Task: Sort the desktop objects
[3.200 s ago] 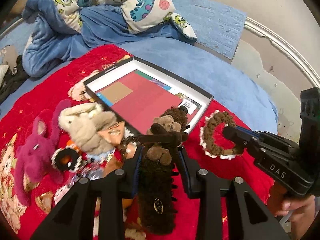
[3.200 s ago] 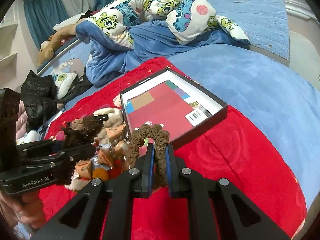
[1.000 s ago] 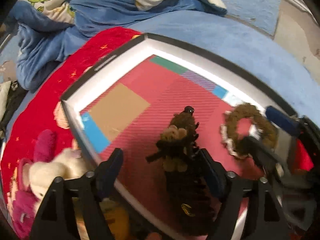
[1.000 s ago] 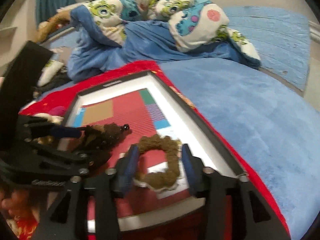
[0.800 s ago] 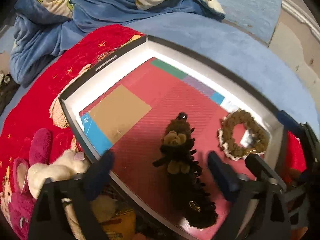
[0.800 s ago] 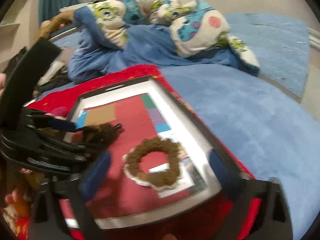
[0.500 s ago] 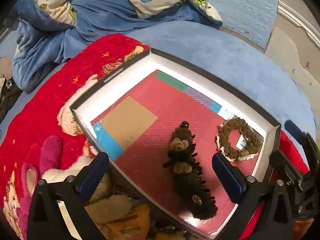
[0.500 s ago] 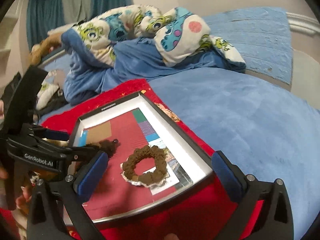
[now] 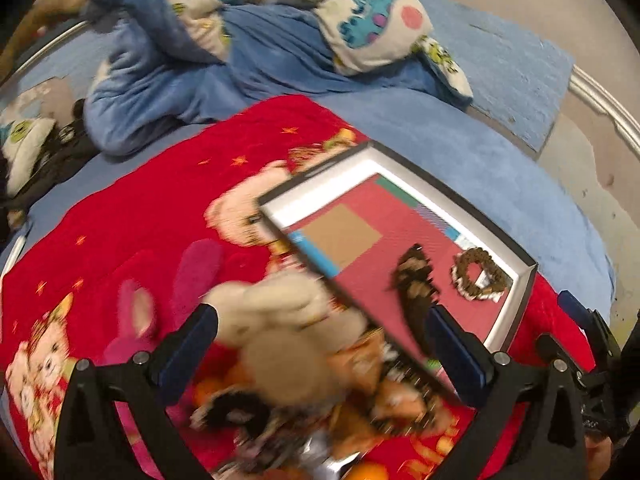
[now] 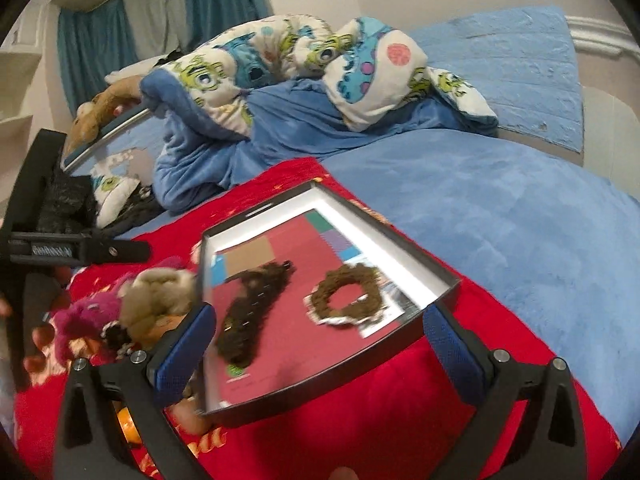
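A shallow black box with a red floor lies on a red blanket. Inside it lie a dark brown bear hair clip and a brown ring-shaped scrunchie. My left gripper is open and empty, above a blurred pile of plush toys left of the box. My right gripper is open and empty, above the box's near edge. The left gripper also shows at the left of the right wrist view.
A beige plush and a pink plush lie left of the box. The red blanket covers a blue bed. A crumpled monster-print duvet lies at the back. The right gripper's tip shows in the left wrist view.
Both grippers let go of the hair clip and the scrunchie in the box, opened wide and drew back. The left gripper has since swung left over the plush pile.
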The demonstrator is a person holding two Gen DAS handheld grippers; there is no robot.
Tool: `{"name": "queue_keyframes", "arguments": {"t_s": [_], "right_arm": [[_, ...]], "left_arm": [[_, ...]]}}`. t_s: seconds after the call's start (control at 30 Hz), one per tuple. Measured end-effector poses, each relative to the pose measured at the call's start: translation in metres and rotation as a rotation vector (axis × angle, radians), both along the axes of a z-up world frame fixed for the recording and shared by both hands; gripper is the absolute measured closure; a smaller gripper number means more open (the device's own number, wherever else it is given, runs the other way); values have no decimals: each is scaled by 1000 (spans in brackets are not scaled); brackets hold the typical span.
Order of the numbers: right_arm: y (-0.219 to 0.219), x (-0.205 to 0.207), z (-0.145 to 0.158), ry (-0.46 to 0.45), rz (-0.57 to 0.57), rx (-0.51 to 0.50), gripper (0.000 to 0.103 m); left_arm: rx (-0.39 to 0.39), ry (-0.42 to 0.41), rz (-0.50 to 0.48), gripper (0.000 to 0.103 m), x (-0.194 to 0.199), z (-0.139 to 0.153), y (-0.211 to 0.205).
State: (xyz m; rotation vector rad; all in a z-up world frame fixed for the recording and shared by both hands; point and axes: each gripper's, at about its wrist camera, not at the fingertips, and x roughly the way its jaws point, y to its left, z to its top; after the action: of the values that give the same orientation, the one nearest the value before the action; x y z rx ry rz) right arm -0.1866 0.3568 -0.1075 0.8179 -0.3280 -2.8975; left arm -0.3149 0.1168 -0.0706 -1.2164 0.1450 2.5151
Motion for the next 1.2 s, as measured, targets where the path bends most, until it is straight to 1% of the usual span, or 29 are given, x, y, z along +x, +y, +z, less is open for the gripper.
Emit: {"name": "queue_keyframes", "arguments": {"t_s": [0.13,0.17,0.23,0.27,0.3,0.4,0.47,0.53,0.6,0.67,0.77,0.83,0.97,1.07,1.2], "right_arm": [[-22,10,5,-3,53,-5,0],[-36,14,7,-9,83,-13,0],[-41,16,7,-12,95,-14,0],[-57,21,10,-15,133,-15,0],[-57,21,10,-15,133,-15,0],[-81,29,16,-15,189,-6,0],[-98,36,22,-12,231,6,0],[-115,44,28,-3,268,21,0],[-129,52,33,5,301,21,0],[-138,58,36,5,325,17,0],[-152,68,40,8,349,28,0],[-156,74,43,8,359,35,0],[-161,83,48,16,364,55,0],[-159,87,52,18,360,39,0],[-159,85,49,3,363,17,0]], "left_arm": [[-23,17,85,0,27,9,-48],[-14,15,116,0,35,11,-63],[12,5,171,0,52,11,-91],[16,5,196,0,58,11,-101],[21,7,246,0,72,11,-119],[42,-3,331,0,102,7,-156],[67,-8,411,0,132,4,-187],[105,-21,456,0,156,1,-207],[126,-27,487,0,177,0,-222],[122,-15,521,0,197,1,-232],[132,3,526,0,211,5,-237],[123,12,521,0,217,5,-235],[123,5,500,0,216,6,-229],[125,1,477,0,213,3,-221],[84,-2,439,0,207,-3,-207]]}}
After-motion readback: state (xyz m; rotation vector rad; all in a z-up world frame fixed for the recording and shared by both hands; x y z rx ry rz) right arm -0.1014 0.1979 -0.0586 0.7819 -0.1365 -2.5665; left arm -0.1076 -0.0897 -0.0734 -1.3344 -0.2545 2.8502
